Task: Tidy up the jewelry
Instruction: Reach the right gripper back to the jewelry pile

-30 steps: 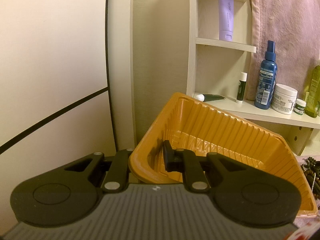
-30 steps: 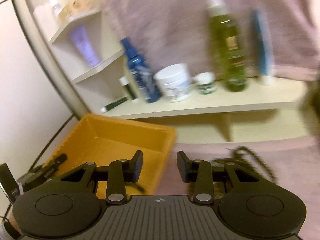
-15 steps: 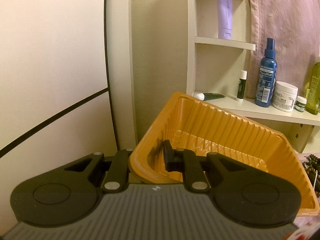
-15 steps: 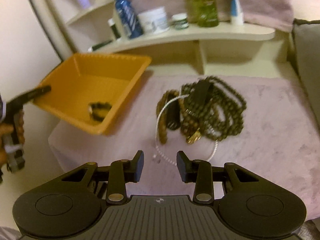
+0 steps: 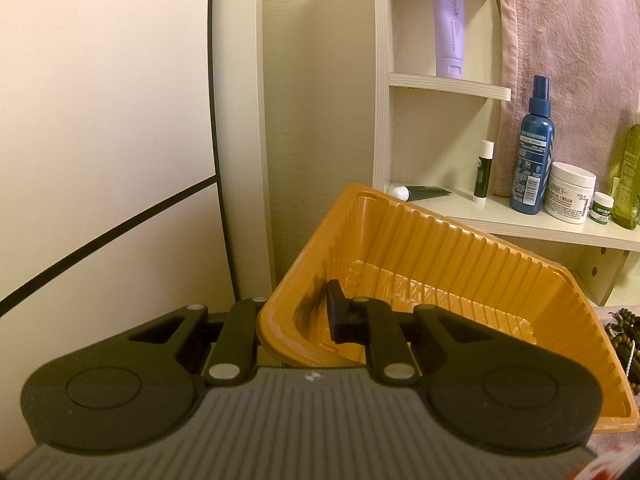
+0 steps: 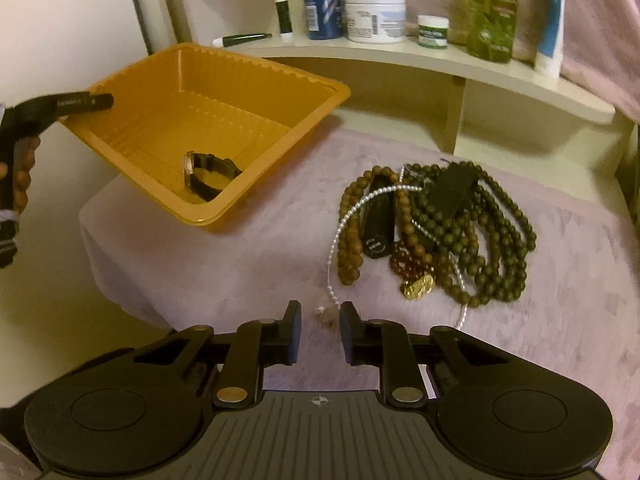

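My left gripper [image 5: 298, 316] is shut on the near corner wall of the orange tray [image 5: 460, 264], holding it tilted; one finger is inside, one outside. In the right wrist view the orange tray [image 6: 200, 92] is lifted at its left corner by the left gripper [image 6: 86, 102] and rests partly on the pink cloth. A black-strap watch [image 6: 208, 176] lies in the tray. A pile of bead necklaces [image 6: 436, 232] with a white pearl string and a gold pendant lies on the cloth. My right gripper [image 6: 319, 334] is open and empty, above the cloth in front of the pile.
A cream shelf [image 6: 400, 56] behind carries a blue spray bottle [image 5: 534, 148], a white cream jar [image 5: 570, 192], a green bottle [image 6: 490, 8] and small tubes. A lilac tube [image 5: 450, 28] stands on an upper shelf. A wall panel is left.
The right gripper has pulled back and tipped down, bringing the cloth, bead pile and tray into view. The left gripper still holds the tray, nearly unmoved.
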Motion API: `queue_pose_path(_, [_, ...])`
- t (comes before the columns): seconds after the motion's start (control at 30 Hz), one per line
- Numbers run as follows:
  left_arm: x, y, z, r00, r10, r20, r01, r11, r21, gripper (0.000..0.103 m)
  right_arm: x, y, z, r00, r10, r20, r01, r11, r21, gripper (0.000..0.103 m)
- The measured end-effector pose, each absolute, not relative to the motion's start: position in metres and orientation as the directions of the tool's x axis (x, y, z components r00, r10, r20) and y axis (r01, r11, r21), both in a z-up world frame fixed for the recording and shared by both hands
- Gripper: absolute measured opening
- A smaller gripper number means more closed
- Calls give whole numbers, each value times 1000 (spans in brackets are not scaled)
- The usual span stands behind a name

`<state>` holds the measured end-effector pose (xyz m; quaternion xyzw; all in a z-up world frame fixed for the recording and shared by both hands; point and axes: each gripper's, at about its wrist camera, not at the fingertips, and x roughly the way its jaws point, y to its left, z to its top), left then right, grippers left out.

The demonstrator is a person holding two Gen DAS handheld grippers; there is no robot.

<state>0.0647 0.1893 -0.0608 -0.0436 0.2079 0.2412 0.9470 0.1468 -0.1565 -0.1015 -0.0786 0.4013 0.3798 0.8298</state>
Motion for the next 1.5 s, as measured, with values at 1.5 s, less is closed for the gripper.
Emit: queue_pose_path(1.5, [65, 191, -62, 795, 438, -419, -478, 878, 12, 15, 176, -61, -70, 245, 725, -644, -779, 543, 314, 10])
